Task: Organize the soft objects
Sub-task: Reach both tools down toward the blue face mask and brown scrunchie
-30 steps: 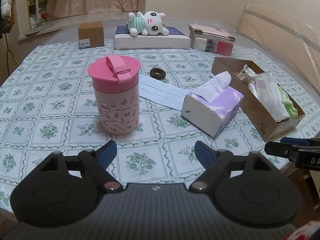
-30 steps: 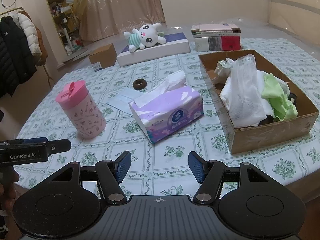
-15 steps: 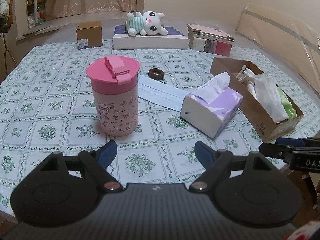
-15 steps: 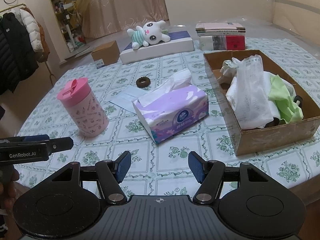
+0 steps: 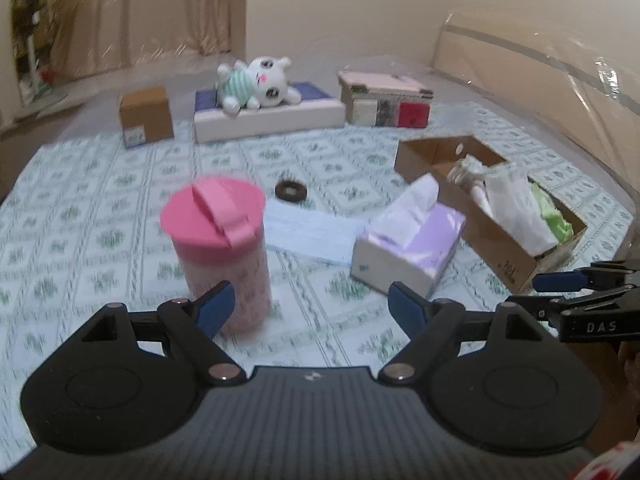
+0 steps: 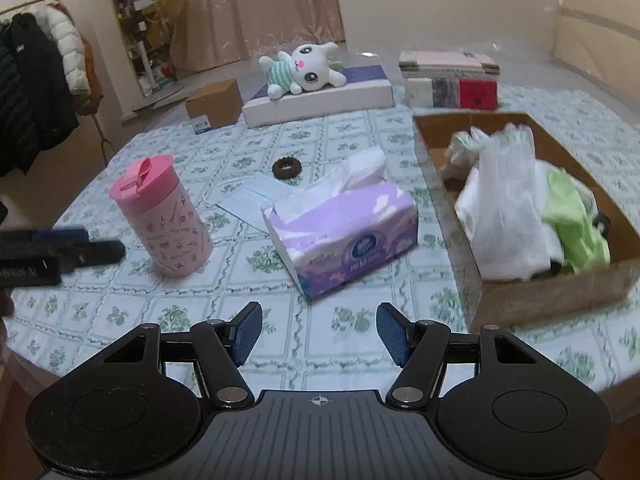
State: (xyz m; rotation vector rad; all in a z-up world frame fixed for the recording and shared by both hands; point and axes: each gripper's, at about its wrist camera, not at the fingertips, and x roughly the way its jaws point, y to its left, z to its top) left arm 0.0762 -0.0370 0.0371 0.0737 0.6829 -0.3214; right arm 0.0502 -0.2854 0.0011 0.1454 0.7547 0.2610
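Observation:
A purple tissue pack lies mid-table with a white tissue sticking up. Behind it lie a pale blue face mask and a dark hair tie. A white plush bunny rests on a flat white box at the far side. The cardboard box on the right holds a plastic bag and green cloth. My left gripper is open and empty over the near table, close to the pink cup. My right gripper is open and empty in front of the tissue pack.
A pink lidded cup stands upright at the left. A small brown carton and a stack of books sit at the far edge. Coats hang at the far left of the room. The table's near edge runs just under both grippers.
The left wrist view has lifted and tilted, so the cup and tissue pack sit lower and blurred. The left gripper's tip has risen in the right wrist view. The right gripper holds still.

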